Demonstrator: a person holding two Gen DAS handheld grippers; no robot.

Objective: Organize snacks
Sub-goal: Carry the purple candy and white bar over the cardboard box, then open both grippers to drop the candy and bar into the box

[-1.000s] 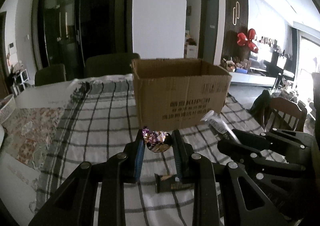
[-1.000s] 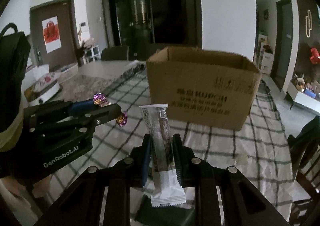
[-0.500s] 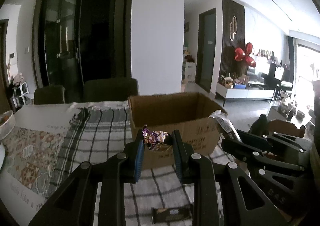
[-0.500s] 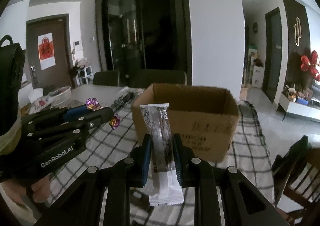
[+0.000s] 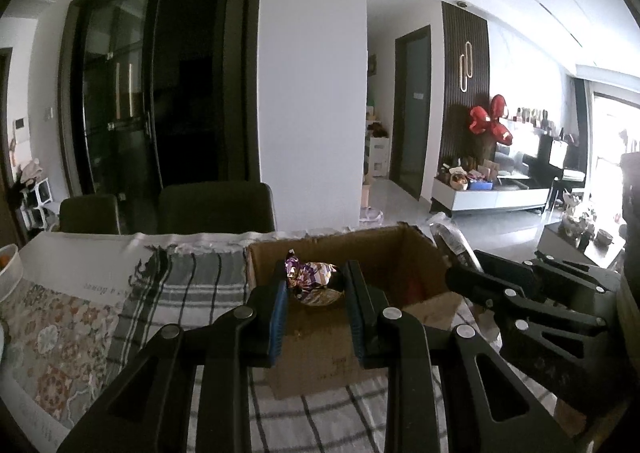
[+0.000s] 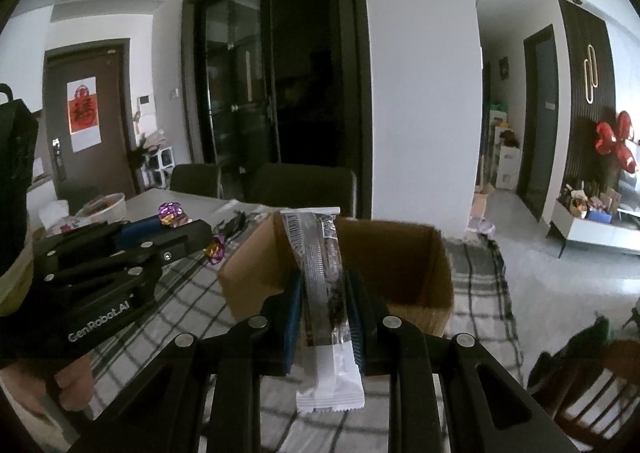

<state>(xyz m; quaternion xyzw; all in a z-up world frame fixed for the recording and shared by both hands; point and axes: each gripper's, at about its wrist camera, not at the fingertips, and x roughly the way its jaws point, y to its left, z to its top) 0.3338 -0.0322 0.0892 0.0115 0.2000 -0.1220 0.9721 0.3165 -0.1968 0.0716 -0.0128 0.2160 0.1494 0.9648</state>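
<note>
We hold a purple foil-wrapped candy (image 5: 314, 283) pinched between the blue pads of our left gripper (image 5: 316, 285), whose jaws stand narrow, closed onto the wrapper from both sides. The candy hangs in the air at the near rim of the open cardboard box (image 5: 400, 257). Our right gripper (image 6: 322, 293) clamps a long snack bar (image 6: 322, 285) in a clear and white wrapper, upright between its fingers, its top rising in front of the box opening and its white lower end hanging below the pads. The box (image 6: 416, 281) sits on a checked tablecloth (image 6: 480, 293). From the right wrist view, the left gripper (image 6: 188, 231) sits just beside the box.
</note>
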